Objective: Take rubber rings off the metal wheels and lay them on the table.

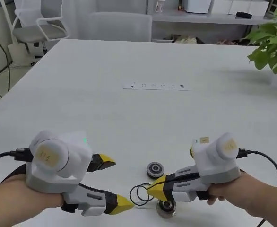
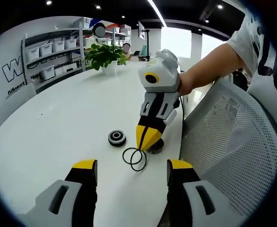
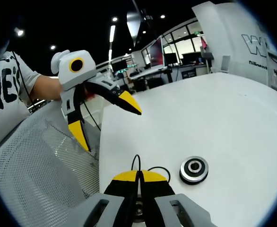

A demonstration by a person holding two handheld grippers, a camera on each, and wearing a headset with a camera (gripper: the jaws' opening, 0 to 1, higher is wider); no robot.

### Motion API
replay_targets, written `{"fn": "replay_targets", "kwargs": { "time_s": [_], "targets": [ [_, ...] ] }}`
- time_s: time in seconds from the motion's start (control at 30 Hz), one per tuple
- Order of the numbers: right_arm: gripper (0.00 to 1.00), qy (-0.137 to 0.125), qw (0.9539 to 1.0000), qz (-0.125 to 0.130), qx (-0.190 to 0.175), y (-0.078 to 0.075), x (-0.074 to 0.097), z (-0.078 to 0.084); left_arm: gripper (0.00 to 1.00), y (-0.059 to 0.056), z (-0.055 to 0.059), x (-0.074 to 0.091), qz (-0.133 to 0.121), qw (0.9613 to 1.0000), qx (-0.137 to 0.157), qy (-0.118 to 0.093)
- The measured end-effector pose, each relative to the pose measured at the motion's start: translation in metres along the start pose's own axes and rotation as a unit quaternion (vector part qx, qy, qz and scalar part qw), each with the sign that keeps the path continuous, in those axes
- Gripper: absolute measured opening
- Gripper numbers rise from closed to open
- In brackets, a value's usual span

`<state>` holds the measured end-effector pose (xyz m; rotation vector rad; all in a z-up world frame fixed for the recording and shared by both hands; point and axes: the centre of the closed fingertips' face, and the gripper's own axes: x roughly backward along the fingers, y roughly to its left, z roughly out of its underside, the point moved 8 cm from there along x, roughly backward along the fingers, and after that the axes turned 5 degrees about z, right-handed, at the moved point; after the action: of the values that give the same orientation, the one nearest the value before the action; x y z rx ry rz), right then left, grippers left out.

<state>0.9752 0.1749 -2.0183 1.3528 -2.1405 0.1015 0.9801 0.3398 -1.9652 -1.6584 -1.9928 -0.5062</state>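
1. Head view: the left claw [image 1: 119, 182] stands apart. The right claw [image 1: 151, 189] is pressed together, its tip at loose rubber rings [image 1: 139, 194] lying on the tabletop [image 1: 143, 118].
2. Left gripper view: the rings lie between a metal wheel [image 2: 116, 137] and the right claw's tip.
3. Right gripper view: I cannot tell whether the tips are pinching a ring. The wheel [image 3: 194, 169] sits just beside them.

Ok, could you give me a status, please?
Left gripper open. Right gripper shut on rubber ring, over one metal wheel. Other metal wheel apart. Nothing obstructing.
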Motion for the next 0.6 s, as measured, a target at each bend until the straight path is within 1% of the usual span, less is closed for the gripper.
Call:
{"fn": "replay_targets", "kwargs": {
  "time_s": [0.27, 0.5, 0.6],
  "targets": [
    [0.00, 0.018, 0.9996, 0.008, 0.022, -0.0009, -0.0075, 0.0030, 0.57, -0.0004, 0.0008, -0.0013, 0.004, 1.0000, 0.001, 0.002],
    [0.00, 0.020, 0.9993, 0.012, 0.027, -0.0019, -0.0074, 0.0063, 0.57, 0.0008, 0.0024, -0.0029, 0.008, 0.9999, 0.004, 0.006],
    [0.02, 0.019, 0.9993, 0.015, 0.030, -0.0026, -0.0065, 0.0068, 0.57, 0.0002, 0.0022, -0.0039, 0.011, 0.9999, 0.003, 0.009]
  ]
}}
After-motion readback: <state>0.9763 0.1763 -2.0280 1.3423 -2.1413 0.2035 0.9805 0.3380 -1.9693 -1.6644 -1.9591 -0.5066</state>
